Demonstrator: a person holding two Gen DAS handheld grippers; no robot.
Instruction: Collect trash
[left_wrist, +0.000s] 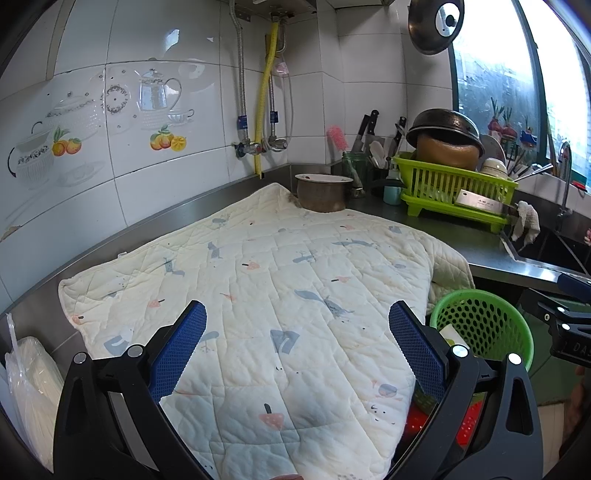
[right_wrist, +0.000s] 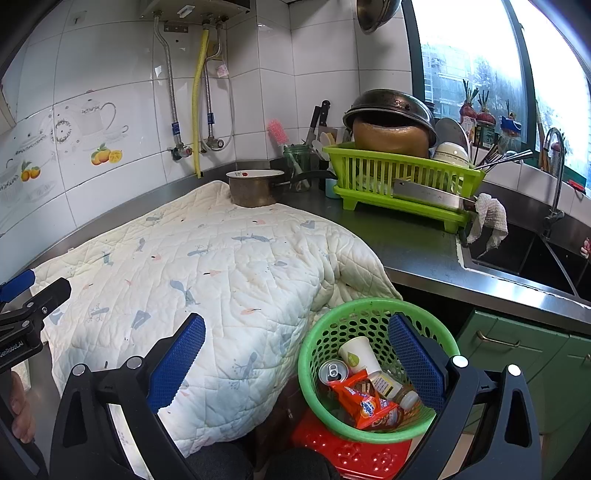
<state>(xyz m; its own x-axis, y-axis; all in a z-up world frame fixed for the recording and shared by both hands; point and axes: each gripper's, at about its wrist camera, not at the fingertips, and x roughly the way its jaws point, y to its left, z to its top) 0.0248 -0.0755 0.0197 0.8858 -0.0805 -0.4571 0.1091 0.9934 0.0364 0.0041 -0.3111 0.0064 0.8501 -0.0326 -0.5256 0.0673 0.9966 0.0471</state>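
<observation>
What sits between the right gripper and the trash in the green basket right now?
Nothing visible. The right gripper is open and hangs above the green basket, whose top is uncovered. The paper cup, can and orange wrapper lie exposed inside. The quilted cloth lies left of the basket, not over it.

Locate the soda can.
In the right wrist view, the soda can lies inside the green basket, lower right, beside the paper cup and orange snack wrapper.

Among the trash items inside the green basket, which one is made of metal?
The drink can, silver with its pull-tab top facing up, at the left side of the green basket. The paper cup and orange wrapper beside it are not metal.
</observation>
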